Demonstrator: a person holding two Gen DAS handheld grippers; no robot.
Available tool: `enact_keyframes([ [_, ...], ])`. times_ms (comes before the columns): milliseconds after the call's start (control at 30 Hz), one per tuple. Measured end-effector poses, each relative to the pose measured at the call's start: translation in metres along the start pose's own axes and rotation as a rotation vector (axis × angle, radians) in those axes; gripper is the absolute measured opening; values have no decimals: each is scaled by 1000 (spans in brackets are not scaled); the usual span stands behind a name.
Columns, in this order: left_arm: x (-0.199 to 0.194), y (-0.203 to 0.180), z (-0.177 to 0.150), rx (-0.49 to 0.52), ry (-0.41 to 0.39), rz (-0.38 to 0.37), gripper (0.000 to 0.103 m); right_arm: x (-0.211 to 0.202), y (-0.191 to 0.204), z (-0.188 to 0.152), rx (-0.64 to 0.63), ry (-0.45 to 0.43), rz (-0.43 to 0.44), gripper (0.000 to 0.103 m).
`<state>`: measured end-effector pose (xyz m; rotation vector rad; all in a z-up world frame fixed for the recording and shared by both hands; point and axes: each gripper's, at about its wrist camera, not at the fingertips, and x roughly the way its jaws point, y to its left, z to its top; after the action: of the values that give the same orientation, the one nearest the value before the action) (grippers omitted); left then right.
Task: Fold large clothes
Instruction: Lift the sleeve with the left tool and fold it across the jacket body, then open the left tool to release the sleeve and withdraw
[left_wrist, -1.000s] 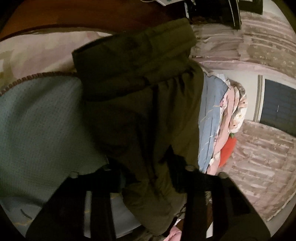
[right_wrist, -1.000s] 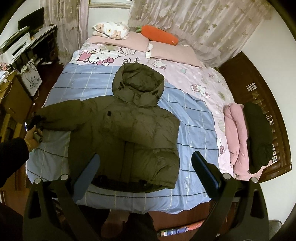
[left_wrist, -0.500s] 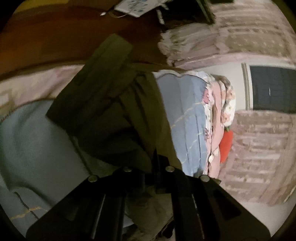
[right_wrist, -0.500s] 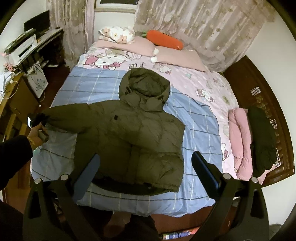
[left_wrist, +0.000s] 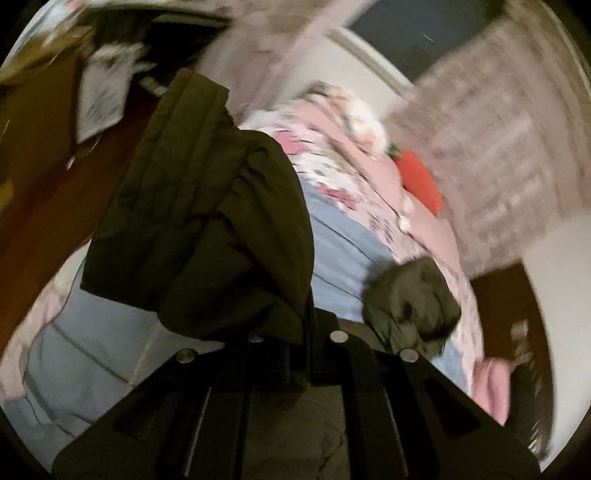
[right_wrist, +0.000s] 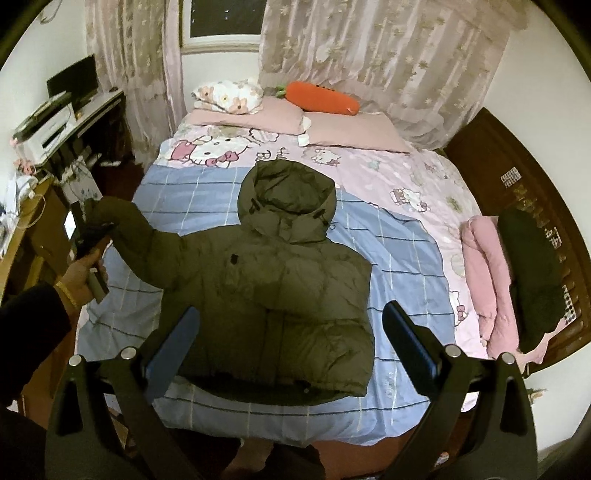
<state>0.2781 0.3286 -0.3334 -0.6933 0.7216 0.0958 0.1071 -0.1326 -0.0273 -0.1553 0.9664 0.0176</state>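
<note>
An olive hooded puffer jacket (right_wrist: 280, 280) lies face up on the bed (right_wrist: 399, 236), hood toward the pillows. Its right sleeve is folded in over the body; its left sleeve (right_wrist: 144, 240) stretches out to the bed's left edge. My left gripper (right_wrist: 92, 236) is shut on that sleeve's cuff and lifts it; in the left wrist view the sleeve (left_wrist: 207, 229) hangs over the closed gripper (left_wrist: 295, 339) and the hood (left_wrist: 410, 302) shows beyond. My right gripper (right_wrist: 291, 343) is open and empty, above the jacket's hem.
A folded pink garment (right_wrist: 487, 280) and a dark garment (right_wrist: 532, 273) lie at the bed's right edge by the wooden footboard (right_wrist: 517, 173). Pillows (right_wrist: 251, 118) and a carrot plush (right_wrist: 321, 99) sit at the head. A desk with electronics (right_wrist: 55, 125) stands left.
My left gripper has closed on the sleeve cuff, lifted it and swung it toward the jacket. The right gripper has stayed open, its view drawing closer to the jacket.
</note>
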Motion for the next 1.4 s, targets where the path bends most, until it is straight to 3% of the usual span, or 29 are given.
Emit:
enact_keyframes([
  [100,-1,-61,-13,153,7,-28,4,-4,-17,-3,23,-18,3,99],
  [300,11,-160,-53,353,55,-87,4,-4,-63,-11,90,-34,8,99],
  [633,65,-256,-148,436,191,-90,5,7,-156,-33,178,-12,-7,99],
  [867,125,-293,-205,457,283,-14,9,24,-226,-53,218,29,-34,99],
  [967,150,-305,-229,459,314,15,24,34,-249,-58,223,51,-39,99],
  [1033,161,-312,-242,449,324,14,65,39,-263,-60,216,61,-42,99],
  [1133,175,-326,-259,447,347,-11,73,43,-278,-62,210,68,-52,99],
  [1267,182,-357,-290,447,431,-86,74,50,-296,-62,222,73,-47,99],
  [1400,148,-387,-306,444,477,-147,80,55,-297,-54,219,44,-8,99],
])
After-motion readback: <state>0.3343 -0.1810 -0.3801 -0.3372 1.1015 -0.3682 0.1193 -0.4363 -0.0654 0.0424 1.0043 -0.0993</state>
